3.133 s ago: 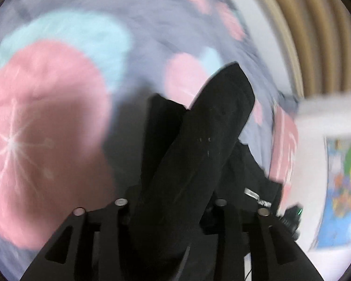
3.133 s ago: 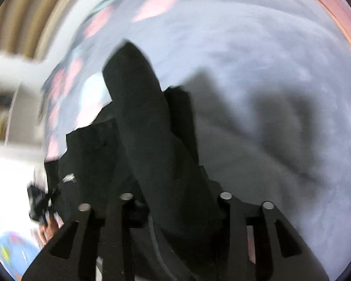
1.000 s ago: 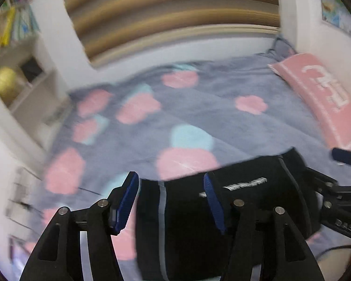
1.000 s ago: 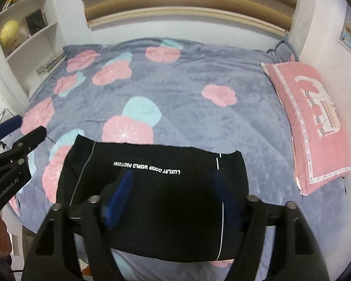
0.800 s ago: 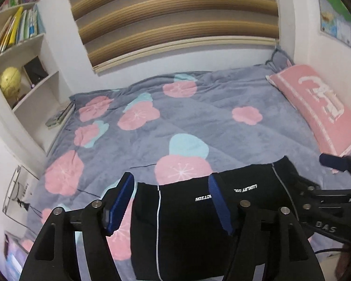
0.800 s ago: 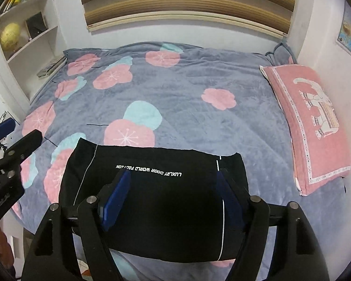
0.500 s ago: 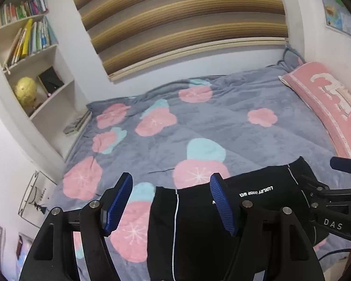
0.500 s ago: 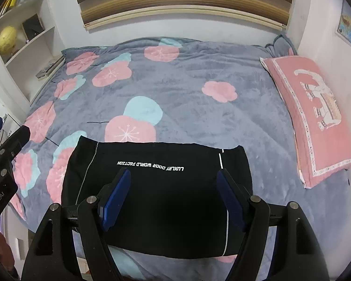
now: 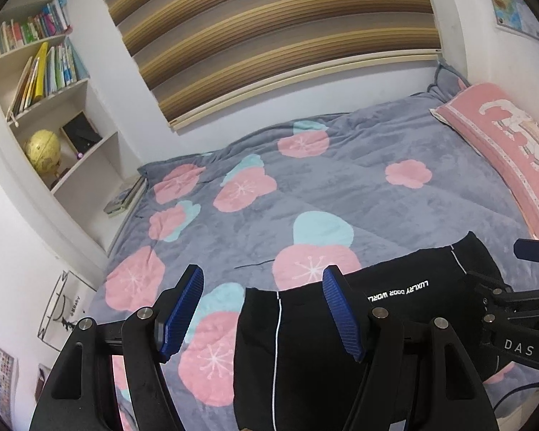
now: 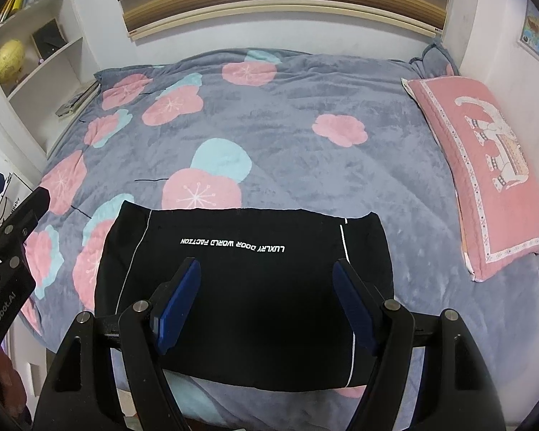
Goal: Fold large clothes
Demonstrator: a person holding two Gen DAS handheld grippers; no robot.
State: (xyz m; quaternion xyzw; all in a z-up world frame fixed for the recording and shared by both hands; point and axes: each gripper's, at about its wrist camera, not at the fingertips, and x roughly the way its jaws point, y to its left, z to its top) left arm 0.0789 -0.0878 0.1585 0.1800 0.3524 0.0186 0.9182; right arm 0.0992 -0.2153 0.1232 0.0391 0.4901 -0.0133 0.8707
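Note:
A black garment (image 10: 248, 287) with white side stripes and white lettering lies folded into a flat rectangle at the near edge of the bed; it also shows in the left wrist view (image 9: 305, 352). My right gripper (image 10: 266, 269) is open and empty, held above the garment, apart from it. My left gripper (image 9: 262, 280) is open and empty, above the garment's left end. The right gripper's body shows at the right of the left wrist view (image 9: 514, 327), and the left gripper's at the left of the right wrist view (image 10: 7, 251).
The bed has a grey blanket (image 10: 287, 115) with pink and blue flowers. A pink pillow (image 10: 485, 172) lies along its right side. A white bookshelf (image 9: 43, 115) with books and a globe stands on the left. Striped blinds (image 9: 269, 36) cover the far wall.
Three seconds ago both grippers were shut on black cloth. Now both are open and empty, raised and drawn back, and the garment lies folded flat on the bed.

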